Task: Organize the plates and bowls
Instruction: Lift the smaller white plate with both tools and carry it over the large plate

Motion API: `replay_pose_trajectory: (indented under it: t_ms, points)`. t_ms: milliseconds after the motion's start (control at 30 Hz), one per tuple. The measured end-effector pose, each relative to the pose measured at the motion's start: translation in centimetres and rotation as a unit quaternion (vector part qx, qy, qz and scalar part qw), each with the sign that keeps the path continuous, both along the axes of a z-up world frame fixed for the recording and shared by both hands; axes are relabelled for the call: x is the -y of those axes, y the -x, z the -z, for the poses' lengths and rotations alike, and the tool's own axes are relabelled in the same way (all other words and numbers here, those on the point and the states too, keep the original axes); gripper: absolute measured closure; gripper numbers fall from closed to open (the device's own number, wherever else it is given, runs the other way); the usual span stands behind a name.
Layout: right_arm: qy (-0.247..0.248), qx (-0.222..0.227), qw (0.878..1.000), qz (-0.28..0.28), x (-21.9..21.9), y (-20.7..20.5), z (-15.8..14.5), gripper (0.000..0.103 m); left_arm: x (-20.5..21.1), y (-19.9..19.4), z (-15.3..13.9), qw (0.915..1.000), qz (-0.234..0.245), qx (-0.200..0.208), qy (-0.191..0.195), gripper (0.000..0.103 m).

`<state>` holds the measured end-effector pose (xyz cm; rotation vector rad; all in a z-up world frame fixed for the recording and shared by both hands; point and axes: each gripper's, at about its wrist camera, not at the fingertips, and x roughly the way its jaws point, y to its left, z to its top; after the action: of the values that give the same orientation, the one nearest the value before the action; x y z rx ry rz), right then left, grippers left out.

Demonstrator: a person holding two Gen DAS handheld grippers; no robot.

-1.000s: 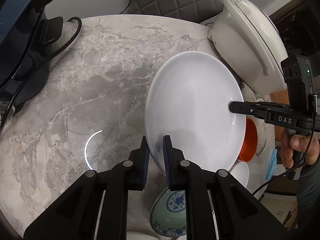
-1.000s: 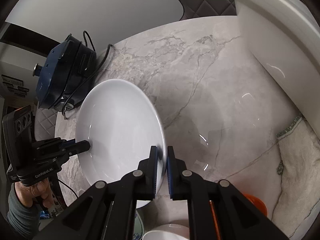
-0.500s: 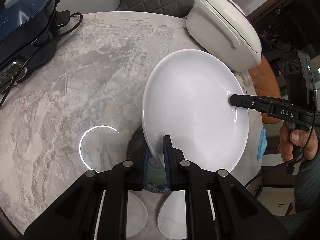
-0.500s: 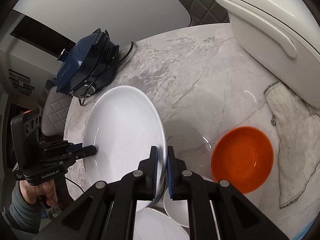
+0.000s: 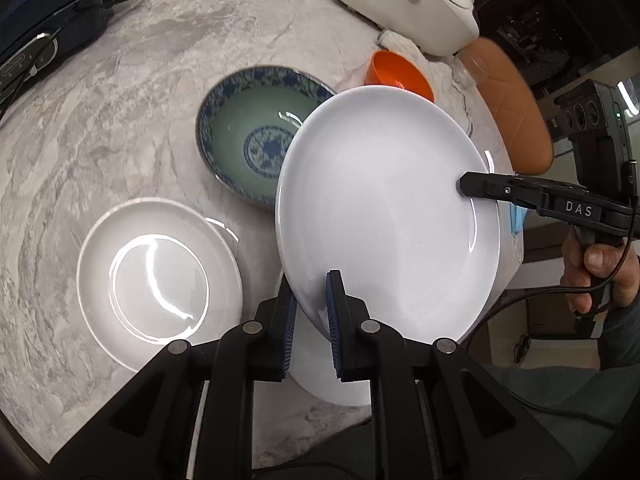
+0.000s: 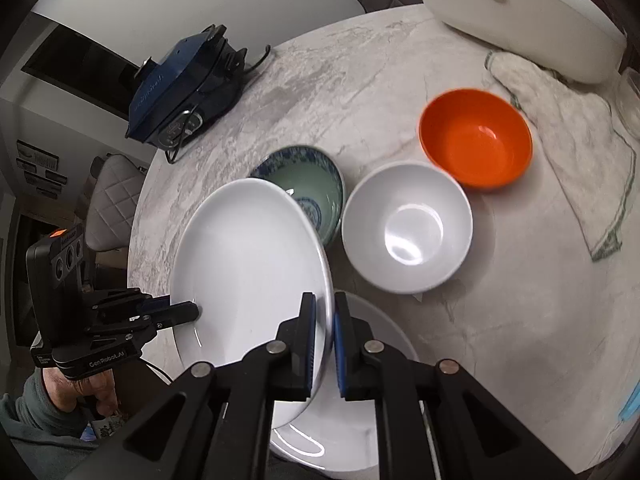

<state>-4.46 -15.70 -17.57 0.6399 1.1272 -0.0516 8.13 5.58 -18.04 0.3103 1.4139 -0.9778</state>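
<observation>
Now keep both tongs, left (image 5: 311,312) and right (image 6: 324,330), clamped on big white plate (image 5: 384,208), level, lower onto smaller plate (image 5: 158,268).

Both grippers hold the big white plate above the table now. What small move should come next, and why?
Probably lower the large white plate onto the smaller white plate on the table. The left gripper and right gripper each clamp an opposite rim, it hangs in the air, and that plate is the only other plate among bowls.

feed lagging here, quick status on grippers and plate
Left gripper and right gripper both shut on white plate, held off the table. Second plate lies on the table beside it. Bowls nearby, nothing blocking.
</observation>
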Motion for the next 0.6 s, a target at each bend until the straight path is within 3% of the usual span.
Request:
replay_pose_trajectory:
  t_ms: [267,600]
  points:
    - [-0.023,-0.046,0.998,0.038,-2.2,5.5,5.6,0.092,-1.1,5.8,4.6,0.9979,0.051,-0.001,-0.038,0.09]
    - [-0.003,-0.061,0.997,0.053,-2.9,6.9,8.8,0.092,-0.5,7.4,8.6,0.9954,0.078,0.012,-0.055,0.089]
